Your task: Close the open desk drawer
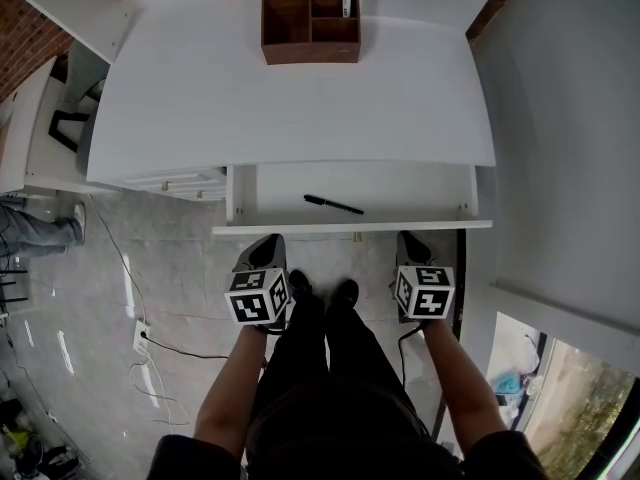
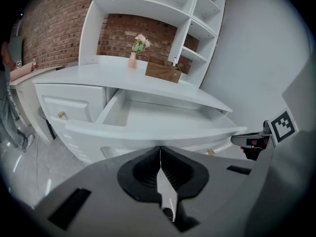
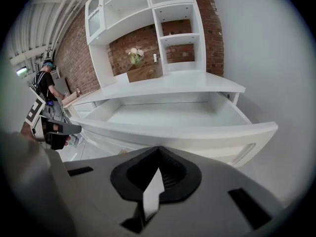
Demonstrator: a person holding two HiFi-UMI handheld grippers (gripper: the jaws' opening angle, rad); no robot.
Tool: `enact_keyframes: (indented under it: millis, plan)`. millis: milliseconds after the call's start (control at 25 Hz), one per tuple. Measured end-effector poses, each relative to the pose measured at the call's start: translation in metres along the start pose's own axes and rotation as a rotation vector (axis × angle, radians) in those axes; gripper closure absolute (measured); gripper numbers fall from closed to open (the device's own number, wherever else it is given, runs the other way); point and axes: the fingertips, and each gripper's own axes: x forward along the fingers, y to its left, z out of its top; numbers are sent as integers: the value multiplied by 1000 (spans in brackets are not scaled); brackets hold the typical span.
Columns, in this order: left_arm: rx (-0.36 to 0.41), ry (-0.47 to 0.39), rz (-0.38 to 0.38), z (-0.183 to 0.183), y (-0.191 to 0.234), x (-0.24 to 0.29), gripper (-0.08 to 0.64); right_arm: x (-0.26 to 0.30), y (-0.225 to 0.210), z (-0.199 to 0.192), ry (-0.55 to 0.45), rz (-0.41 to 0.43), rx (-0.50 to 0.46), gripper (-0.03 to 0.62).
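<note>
The white desk (image 1: 290, 98) has its wide middle drawer (image 1: 350, 226) pulled out toward me. A black pen (image 1: 333, 204) lies on the drawer floor. My left gripper (image 1: 267, 242) is shut and empty, just in front of the left part of the drawer front (image 2: 148, 132). My right gripper (image 1: 408, 238) is also shut and empty, facing the right part of the drawer front (image 3: 197, 132). In the left gripper view the jaws (image 2: 159, 152) meet in a closed seam. The right gripper view shows its jaws (image 3: 157, 154) closed the same way. Whether either tip touches the front I cannot tell.
A brown wooden organizer (image 1: 311, 22) stands at the back of the desktop, with a vase of flowers (image 2: 136, 51) beside it. Small drawers with brass knobs (image 2: 62, 115) sit to the left. A person (image 3: 47, 90) stands far left. A white wall (image 1: 570, 118) runs along the right; a cable (image 1: 150, 343) trails on the floor.
</note>
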Motion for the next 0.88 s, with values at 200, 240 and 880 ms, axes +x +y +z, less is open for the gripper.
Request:
enact_keyframes:
  millis: [200,240,880]
  plan:
    - [4,-7,-3,15,4,13,549,13,-4,15,-3,-13,4,588]
    - [4,-8,-3,18,4,15,549,16,-5,17,-4,-15,4,588]
    - [-1,-36,12,62,15,53,549,54,-17,61,-43,-33,56,588]
